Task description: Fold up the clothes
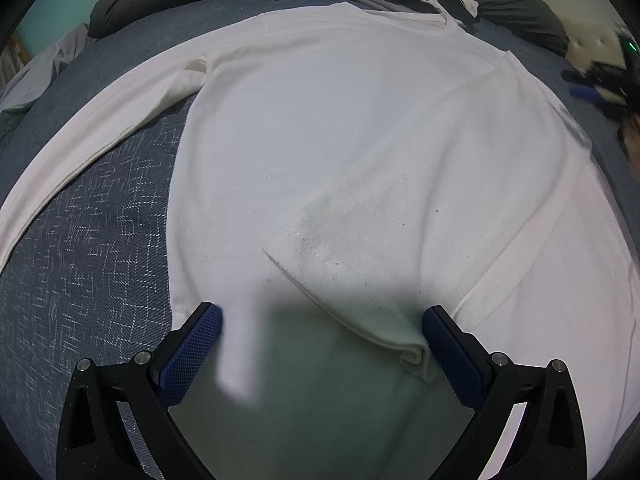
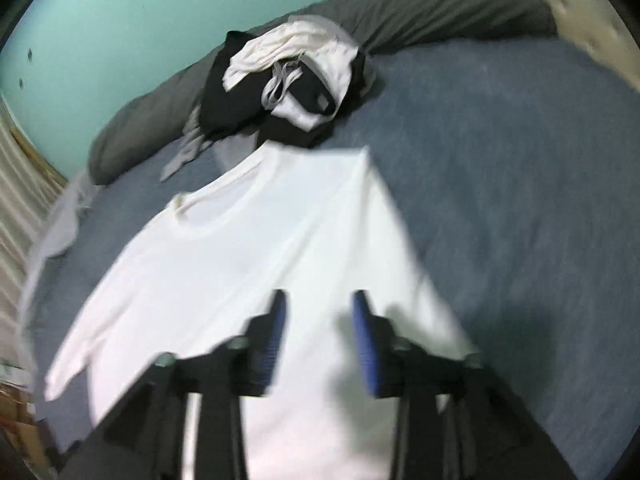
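Left gripper point(image 1: 322, 328) over flat white shirt point(image 1: 340, 128)

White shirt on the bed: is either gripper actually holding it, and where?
Neither. The left gripper and right gripper are both open above the white shirt, gripping nothing.

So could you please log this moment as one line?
left tongs open over shirt | right tongs open | one sleeve folded in

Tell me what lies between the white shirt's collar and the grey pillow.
In the right wrist view, a heap of black and white clothes sits between the white shirt collar and the grey pillow.
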A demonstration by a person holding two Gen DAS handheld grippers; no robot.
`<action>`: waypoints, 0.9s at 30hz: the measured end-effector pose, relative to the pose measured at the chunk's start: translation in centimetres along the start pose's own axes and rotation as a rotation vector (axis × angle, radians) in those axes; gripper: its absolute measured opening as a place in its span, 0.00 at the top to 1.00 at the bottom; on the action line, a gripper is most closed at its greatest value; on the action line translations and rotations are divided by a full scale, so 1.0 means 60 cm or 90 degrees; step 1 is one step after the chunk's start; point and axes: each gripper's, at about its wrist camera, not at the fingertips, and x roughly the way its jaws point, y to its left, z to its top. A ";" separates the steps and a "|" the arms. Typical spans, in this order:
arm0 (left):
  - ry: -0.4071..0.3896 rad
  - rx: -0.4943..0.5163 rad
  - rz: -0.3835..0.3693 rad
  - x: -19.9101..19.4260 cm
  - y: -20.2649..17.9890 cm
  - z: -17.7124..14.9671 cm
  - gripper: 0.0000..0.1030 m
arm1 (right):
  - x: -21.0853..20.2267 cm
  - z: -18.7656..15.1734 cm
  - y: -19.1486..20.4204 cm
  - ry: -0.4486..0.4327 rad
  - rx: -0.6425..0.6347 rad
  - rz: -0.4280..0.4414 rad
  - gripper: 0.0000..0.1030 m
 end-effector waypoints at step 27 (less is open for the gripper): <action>-0.004 -0.022 0.009 -0.033 -0.014 0.004 0.00 | -0.107 -0.266 0.136 0.018 -0.043 0.057 0.57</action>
